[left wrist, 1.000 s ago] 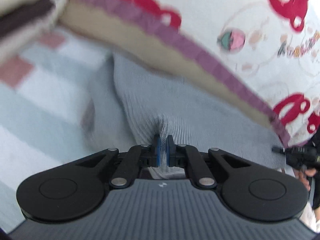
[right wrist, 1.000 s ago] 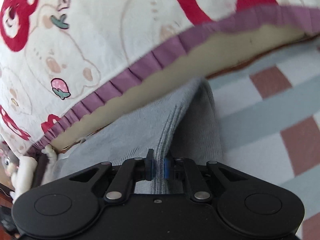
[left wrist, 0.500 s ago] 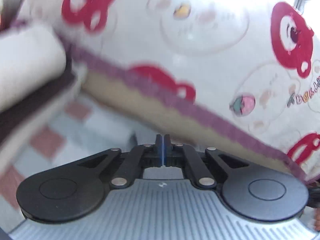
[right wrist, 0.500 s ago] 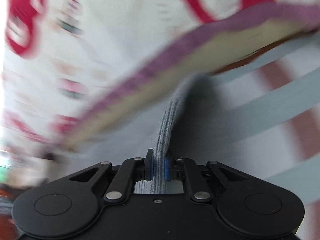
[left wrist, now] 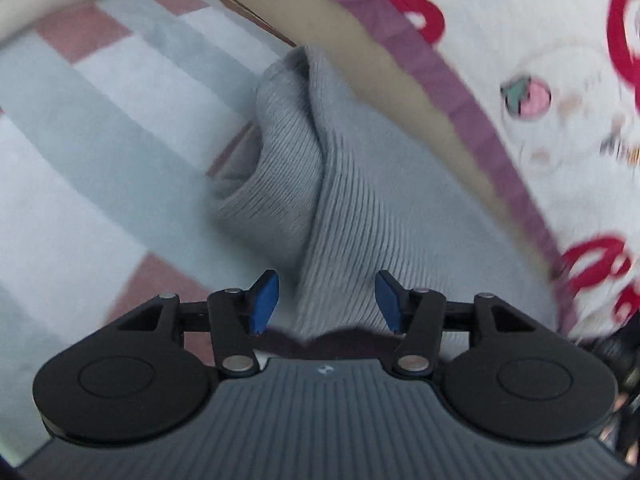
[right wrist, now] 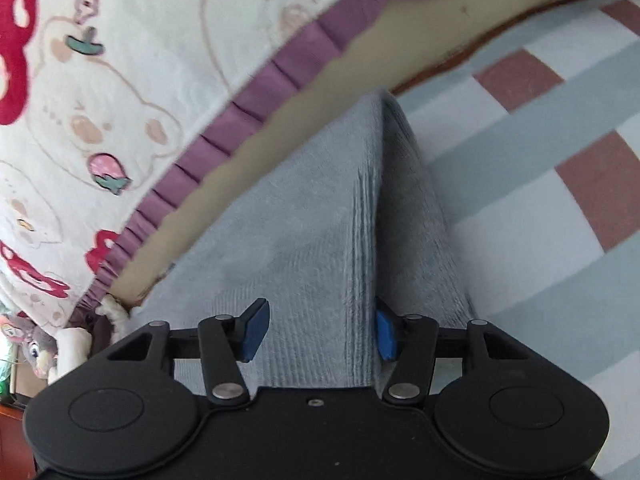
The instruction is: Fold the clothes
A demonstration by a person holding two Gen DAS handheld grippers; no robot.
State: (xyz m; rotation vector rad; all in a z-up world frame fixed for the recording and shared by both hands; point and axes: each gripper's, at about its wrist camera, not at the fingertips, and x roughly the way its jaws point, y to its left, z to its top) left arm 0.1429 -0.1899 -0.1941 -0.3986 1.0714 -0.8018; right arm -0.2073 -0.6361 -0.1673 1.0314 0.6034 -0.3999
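Observation:
A grey ribbed knit garment [left wrist: 360, 208] lies folded on a checked blanket [left wrist: 100, 140], its far edge against a cartoon-print bedspread. In the left wrist view my left gripper [left wrist: 327, 302] is open just above the garment's near edge, blue pads [left wrist: 264, 300] spread wide with the cloth lying loose between them. In the right wrist view the same garment [right wrist: 304, 232] rises in a soft ridge toward the far corner. My right gripper [right wrist: 318, 330] is open too, its pads [right wrist: 254, 330] standing either side of the fabric without pinching it.
A white bedspread [right wrist: 120, 60] with red bears and a purple frill [right wrist: 248, 104] hangs along the far side. The blanket [right wrist: 520, 160] has grey, white and dull red squares. Soft toys [right wrist: 40, 344] sit at the lower left of the right wrist view.
Both grippers were shut on the grey garment a second ago. The left one let go first and swung away briefly; now both stand open and the garment rests on the blanket.

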